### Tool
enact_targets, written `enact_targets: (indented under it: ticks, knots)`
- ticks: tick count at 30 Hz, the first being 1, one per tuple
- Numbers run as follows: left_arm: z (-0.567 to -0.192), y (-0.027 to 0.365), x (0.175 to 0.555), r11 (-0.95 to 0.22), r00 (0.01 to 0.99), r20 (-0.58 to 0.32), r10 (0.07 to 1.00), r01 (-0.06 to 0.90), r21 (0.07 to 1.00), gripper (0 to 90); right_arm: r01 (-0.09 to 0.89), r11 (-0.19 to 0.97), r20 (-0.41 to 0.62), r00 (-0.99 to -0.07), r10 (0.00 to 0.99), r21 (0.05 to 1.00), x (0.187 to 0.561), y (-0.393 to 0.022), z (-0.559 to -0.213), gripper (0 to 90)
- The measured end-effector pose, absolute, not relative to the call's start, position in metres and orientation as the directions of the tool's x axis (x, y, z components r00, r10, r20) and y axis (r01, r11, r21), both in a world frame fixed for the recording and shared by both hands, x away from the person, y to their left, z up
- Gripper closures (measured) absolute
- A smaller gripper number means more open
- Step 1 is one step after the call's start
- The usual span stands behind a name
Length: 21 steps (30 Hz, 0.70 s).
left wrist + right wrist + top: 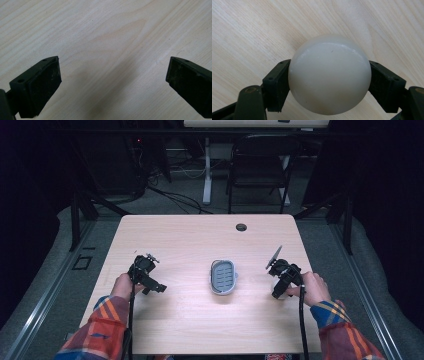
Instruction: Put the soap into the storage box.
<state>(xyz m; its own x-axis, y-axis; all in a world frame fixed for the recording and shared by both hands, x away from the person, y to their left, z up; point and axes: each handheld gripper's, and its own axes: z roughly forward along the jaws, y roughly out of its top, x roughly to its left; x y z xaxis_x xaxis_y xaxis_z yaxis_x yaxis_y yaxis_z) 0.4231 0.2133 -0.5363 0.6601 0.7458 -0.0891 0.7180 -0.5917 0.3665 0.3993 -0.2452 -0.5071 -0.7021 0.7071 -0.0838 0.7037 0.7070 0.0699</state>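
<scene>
white egg-shaped ball (329, 75) | smooth, glossy | clamped between jaws | over table's right side

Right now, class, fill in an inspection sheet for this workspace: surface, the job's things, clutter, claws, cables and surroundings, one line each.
Surface: pale wooden table, with a round cable hole near its far edge.
Job's things: a smooth white ball; a grey oval tray with slotted insert, mid-table, nothing seen in it.
Clutter: nothing seen.
Claws: right claw shut on the ball, pads pressing both sides; left claw open, nothing between its jaws, bare table beneath.
Cables: a black cable trails from each claw toward the person; more cables lie on the floor beyond the table.
Surroundings: black folding chair, white desk leg, dark curtains either side.
</scene>
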Motion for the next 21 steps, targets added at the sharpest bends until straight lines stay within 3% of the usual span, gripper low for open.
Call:
enact_targets:
  ticks: [21]
  knots:
    - [-0.536, 0.213, 0.423, -0.595, 0.662, -0.088, 0.744, 0.716, 0.365, 0.0, 0.686, 0.722, -0.086, -0.717, 0.692, 0.091, 0.408, -0.226, -0.5, 24.4]
